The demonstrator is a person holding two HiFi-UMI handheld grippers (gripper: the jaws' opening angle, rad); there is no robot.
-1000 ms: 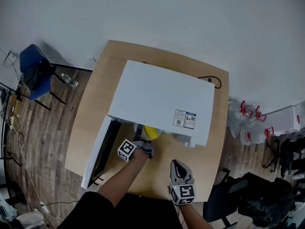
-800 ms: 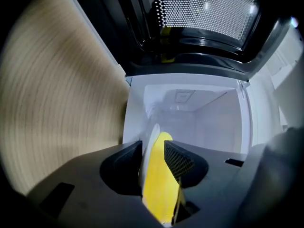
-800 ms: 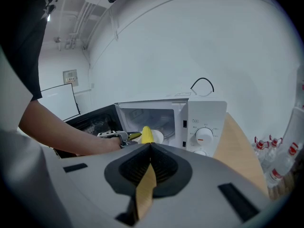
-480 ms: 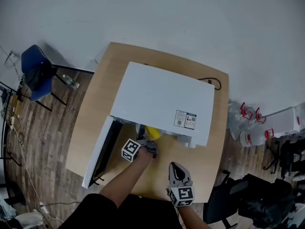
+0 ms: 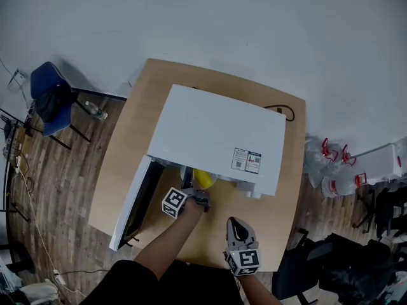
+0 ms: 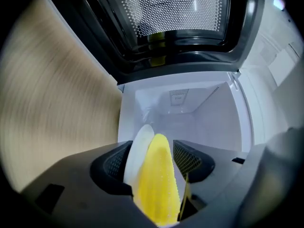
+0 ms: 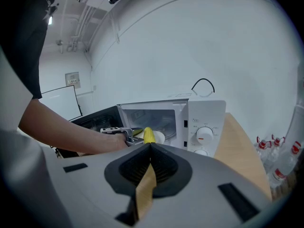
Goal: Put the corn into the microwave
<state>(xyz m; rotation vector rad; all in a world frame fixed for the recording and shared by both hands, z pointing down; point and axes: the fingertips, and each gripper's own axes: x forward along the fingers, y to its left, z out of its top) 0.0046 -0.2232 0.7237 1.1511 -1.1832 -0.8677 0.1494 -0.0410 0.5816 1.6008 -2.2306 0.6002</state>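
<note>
Head view: high above, facing steeply down on the microwave and table. Left gripper view: close at the open cavity, looking in. Right gripper view: farther back, facing the microwave's front. All share the corn.

In the head view the roof of the microwave hides most of the corn; the sticker print is unreadable.

Your long yellow corn cob, bumpy all over, points tip-first into the white box microwave, right at its open mouth. The microwave's dark door stands wide open.
</note>
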